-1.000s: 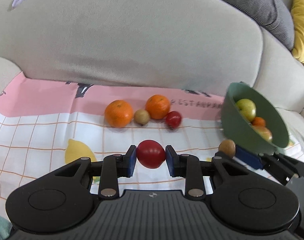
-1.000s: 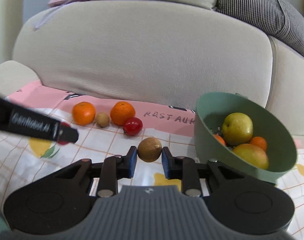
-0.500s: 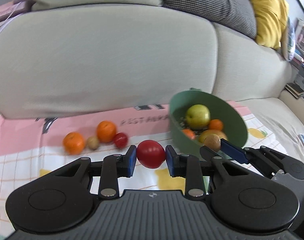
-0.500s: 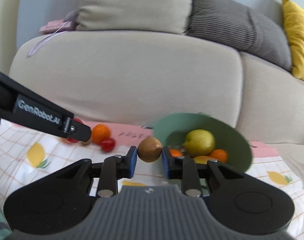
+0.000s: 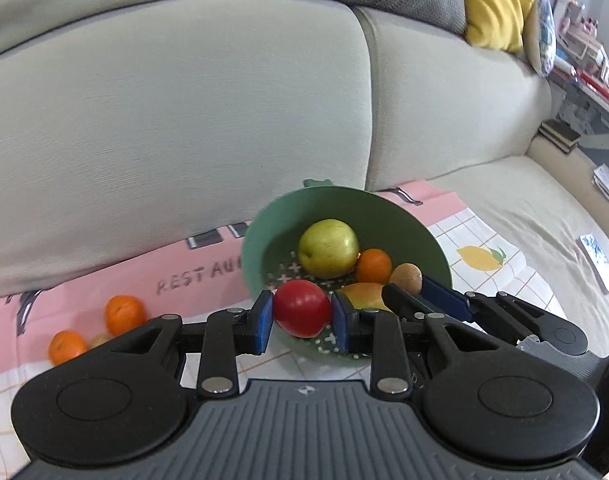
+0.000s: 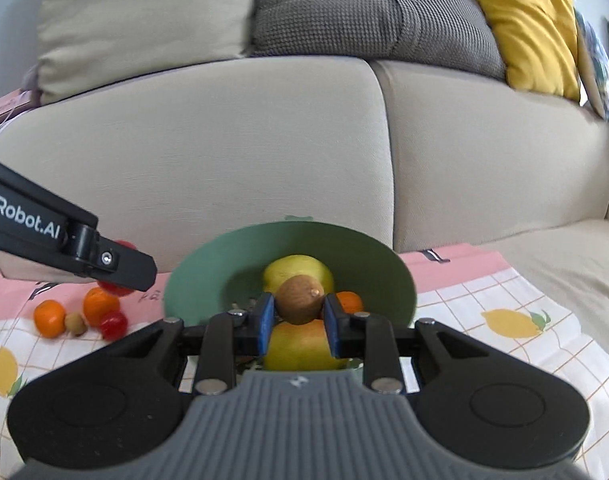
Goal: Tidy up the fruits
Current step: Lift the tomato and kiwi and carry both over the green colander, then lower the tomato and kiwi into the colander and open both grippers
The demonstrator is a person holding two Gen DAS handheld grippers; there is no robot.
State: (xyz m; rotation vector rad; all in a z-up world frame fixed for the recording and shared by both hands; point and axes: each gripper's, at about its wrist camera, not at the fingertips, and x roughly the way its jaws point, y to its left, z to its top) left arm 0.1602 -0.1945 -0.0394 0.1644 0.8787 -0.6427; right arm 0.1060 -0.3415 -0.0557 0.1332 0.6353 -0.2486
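Observation:
My left gripper (image 5: 302, 316) is shut on a red tomato (image 5: 302, 307) and holds it over the near left rim of the green bowl (image 5: 260, 236). My right gripper (image 6: 298, 314) is shut on a brown kiwi (image 6: 299, 299) above the same bowl (image 6: 200, 268). The bowl holds a green apple (image 5: 328, 246), a small orange (image 5: 373, 266) and a yellow-red mango (image 6: 298, 346). The kiwi also shows in the left wrist view (image 5: 405, 278).
Two oranges (image 6: 48, 317) (image 6: 99, 305), a small kiwi (image 6: 75, 323) and a red fruit (image 6: 113, 324) lie on the lemon-print cloth (image 6: 504, 300) left of the bowl. The sofa back (image 6: 224, 140) rises behind, with cushions on top. A flat object (image 5: 598, 256) lies on the seat at right.
Both grippers have moved right and forward with their fruits and now hang over the bowl. The loose fruits have slid to the left of both views.

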